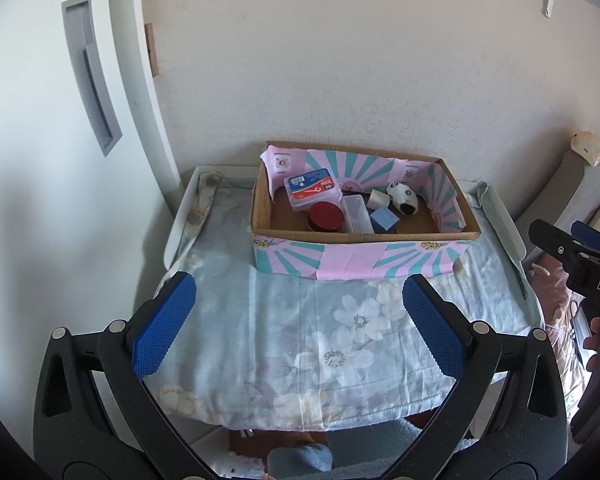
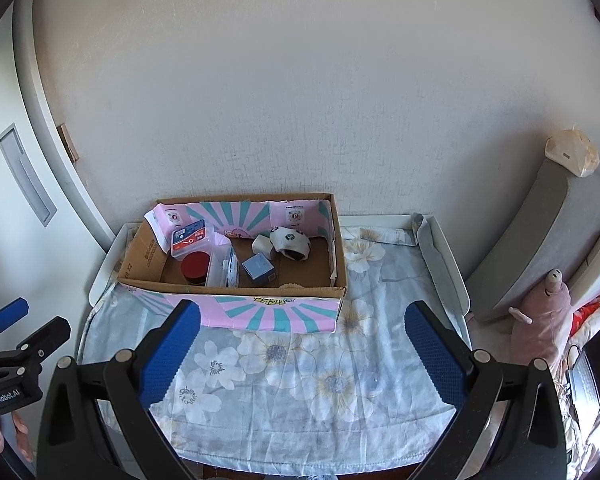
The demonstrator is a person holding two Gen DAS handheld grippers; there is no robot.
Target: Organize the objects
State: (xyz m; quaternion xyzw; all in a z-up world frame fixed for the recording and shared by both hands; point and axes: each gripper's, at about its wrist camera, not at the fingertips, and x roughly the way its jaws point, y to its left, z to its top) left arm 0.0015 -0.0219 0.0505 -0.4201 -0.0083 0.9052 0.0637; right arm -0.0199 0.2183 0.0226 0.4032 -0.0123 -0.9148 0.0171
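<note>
Left wrist view: left gripper hanging wide open and empty at lower frame; right gripper likewise. Items are sitting in the box at centre, cloth bare. Looks finished, or a reach into the box next.

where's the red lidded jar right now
The red lidded jar stands inside the cardboard box, near its front left corner, between the floss pick pack and the clear plastic case.

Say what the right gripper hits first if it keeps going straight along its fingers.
Probably the front wall of the cardboard box. The right gripper is open and empty above the flowered cloth, aimed at that wall. Depth is unclear; if angled lower, it would meet the cloth first.
</note>
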